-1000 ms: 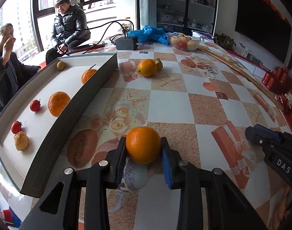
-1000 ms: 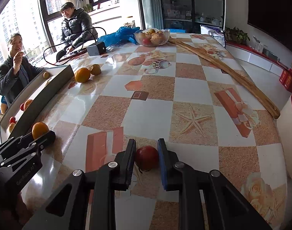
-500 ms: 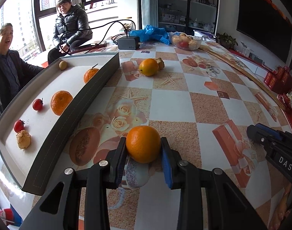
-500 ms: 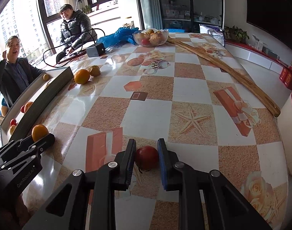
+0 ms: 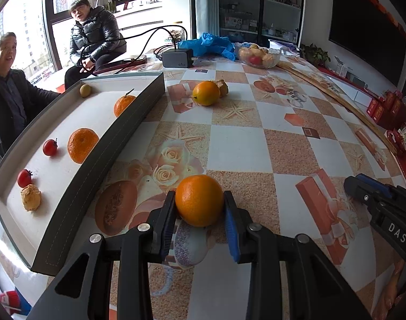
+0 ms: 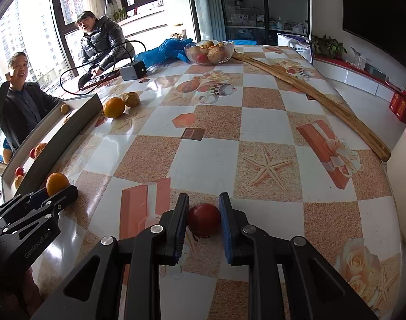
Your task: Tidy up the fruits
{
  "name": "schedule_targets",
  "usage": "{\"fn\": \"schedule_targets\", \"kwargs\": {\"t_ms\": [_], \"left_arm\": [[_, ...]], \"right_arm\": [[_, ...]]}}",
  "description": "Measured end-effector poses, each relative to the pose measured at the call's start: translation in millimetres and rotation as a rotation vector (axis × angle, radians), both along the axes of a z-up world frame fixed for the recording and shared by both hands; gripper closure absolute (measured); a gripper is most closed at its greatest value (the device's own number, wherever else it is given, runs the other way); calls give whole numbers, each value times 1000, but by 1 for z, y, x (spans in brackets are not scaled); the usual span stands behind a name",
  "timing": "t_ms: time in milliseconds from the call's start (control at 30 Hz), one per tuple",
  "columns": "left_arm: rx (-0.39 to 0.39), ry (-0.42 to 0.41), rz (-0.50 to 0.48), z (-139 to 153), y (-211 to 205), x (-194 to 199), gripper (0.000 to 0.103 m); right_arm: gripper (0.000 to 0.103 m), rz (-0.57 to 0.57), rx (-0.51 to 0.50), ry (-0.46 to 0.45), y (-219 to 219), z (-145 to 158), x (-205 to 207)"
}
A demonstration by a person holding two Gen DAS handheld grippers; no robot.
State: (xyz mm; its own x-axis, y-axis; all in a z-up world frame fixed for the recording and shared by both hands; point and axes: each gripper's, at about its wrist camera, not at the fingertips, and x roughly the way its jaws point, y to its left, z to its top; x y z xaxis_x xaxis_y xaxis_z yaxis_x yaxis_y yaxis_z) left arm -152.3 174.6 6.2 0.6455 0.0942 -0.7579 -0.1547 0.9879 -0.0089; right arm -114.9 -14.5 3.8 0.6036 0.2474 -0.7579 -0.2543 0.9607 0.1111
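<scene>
A black power adapter (image 5: pixel 177 57) sits beside blue plastic bags (image 5: pixel 211 44).

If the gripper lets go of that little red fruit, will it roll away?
Probably a little. The red fruit looks round and smooth, and the table looks flat and glossy, so nothing would stop it. The right gripper pinches it from both sides; it likely feels light, and might bruise if squeezed hard.

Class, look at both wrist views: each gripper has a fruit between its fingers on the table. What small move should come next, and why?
Probably lift the left gripper with its orange and carry it toward the tray. Its pads press the orange, the tray lies just beside it, and oranges already sit there. The right gripper is shut on the red fruit and could follow.
</scene>
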Motion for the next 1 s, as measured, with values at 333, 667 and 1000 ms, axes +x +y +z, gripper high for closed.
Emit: {"fn": "schedule_targets", "kwargs": {"t_ms": [333, 667, 1000], "left_arm": [[7, -12, 1, -1, 1, 1, 67], [1, -16, 4, -1, 1, 0, 67], [10, -17, -1, -1, -1, 0, 67]], "right_arm": [[80, 0, 0, 0, 0, 0, 0], [80, -3, 5, 2, -1, 0, 0], [80, -15, 6, 3, 0, 1, 0]]}}
